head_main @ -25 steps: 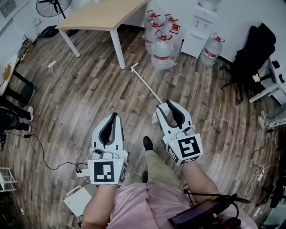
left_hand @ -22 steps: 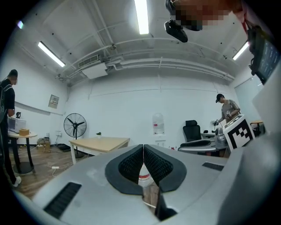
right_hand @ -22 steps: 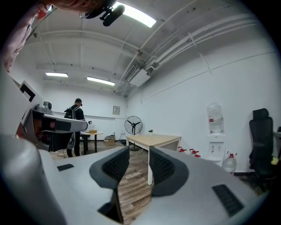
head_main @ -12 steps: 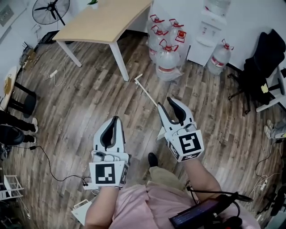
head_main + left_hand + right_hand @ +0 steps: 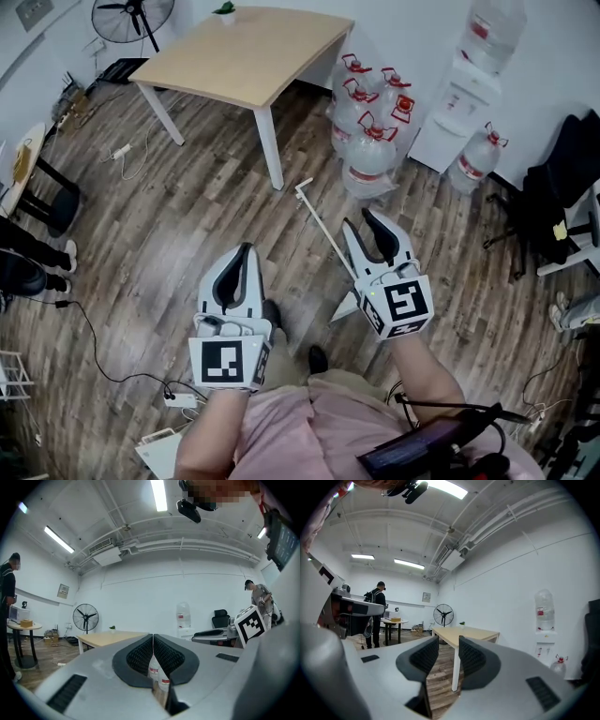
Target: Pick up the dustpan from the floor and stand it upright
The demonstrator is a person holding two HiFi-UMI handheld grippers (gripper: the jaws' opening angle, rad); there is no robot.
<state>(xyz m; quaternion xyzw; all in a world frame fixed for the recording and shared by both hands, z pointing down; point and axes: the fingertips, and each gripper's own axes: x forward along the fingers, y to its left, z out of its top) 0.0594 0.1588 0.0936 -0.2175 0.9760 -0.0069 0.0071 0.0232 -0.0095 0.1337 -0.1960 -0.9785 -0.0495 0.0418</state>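
The dustpan lies flat on the wooden floor in the head view. Its long thin handle (image 5: 323,223) points toward the table, and its white pan (image 5: 346,307) shows below and left of my right gripper. My right gripper (image 5: 358,217) hovers over the handle's lower end, open with a narrow gap and nothing in it. In the right gripper view the same gripper (image 5: 448,641) shows only floor and a table leg between its pads. My left gripper (image 5: 246,248) is held left of the dustpan, shut and empty. Its pads touch in the left gripper view (image 5: 153,637).
A wooden table (image 5: 253,56) stands ahead, with several water bottles (image 5: 370,155) and a dispenser (image 5: 459,108) to its right. A black chair (image 5: 562,178) is at far right. A power strip and cables (image 5: 178,400) lie behind my left gripper. Another person's legs (image 5: 28,258) are at far left.
The person has stepped forward, so the table and bottles sit nearer. The right gripper now hangs over the handle rather than the pan. Both jaws are as before.
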